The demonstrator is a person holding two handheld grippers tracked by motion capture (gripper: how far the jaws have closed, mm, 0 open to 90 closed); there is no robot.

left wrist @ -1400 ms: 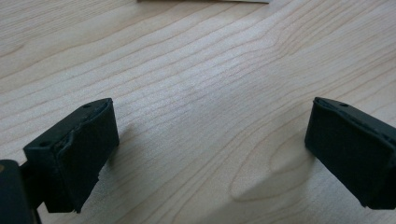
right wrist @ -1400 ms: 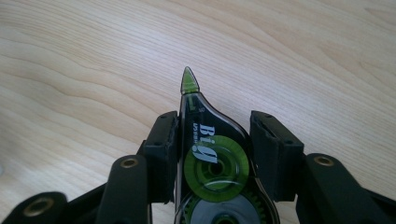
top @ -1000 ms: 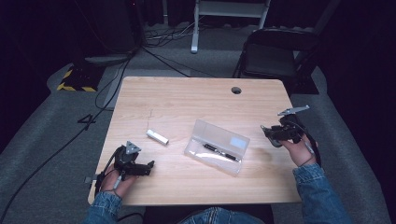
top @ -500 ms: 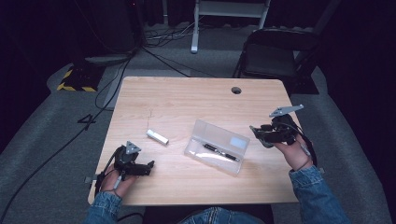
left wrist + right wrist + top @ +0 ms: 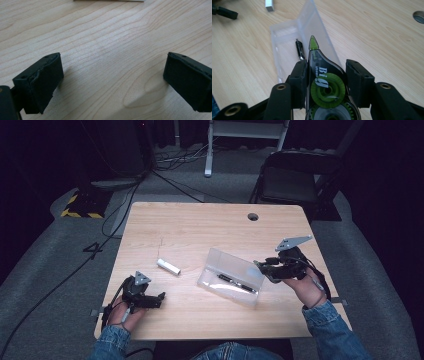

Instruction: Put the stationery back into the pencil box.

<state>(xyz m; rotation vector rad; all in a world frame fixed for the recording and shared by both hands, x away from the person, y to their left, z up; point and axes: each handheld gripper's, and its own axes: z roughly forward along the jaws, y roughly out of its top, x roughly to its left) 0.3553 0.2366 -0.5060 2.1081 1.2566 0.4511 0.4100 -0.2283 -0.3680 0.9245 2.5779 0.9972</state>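
Observation:
My right gripper [image 5: 261,266] [image 5: 327,71] is shut on a green and clear correction tape dispenser [image 5: 325,82], whose green tip points out past the jaws. It hovers over the right end of an open clear plastic case [image 5: 227,265] [image 5: 287,37] lying mid-table. A black pen [image 5: 236,283] [image 5: 299,49] lies inside the case. To the left of the case rests a short white stick [image 5: 168,266] [image 5: 269,5]. At the near left, my left gripper [image 5: 159,299] [image 5: 112,80] rests low over the bare wood, open, with nothing between its jaws.
The wooden table [image 5: 200,225] has a round cable hole [image 5: 253,216] [image 5: 419,16] near its far edge. A black folding chair [image 5: 295,180] stands beyond the far right corner. Cables run over the grey floor at the left.
My right gripper has carried the correction tape leftward from the table's right edge to the end of the clear case, rising slightly. The left gripper has stayed put.

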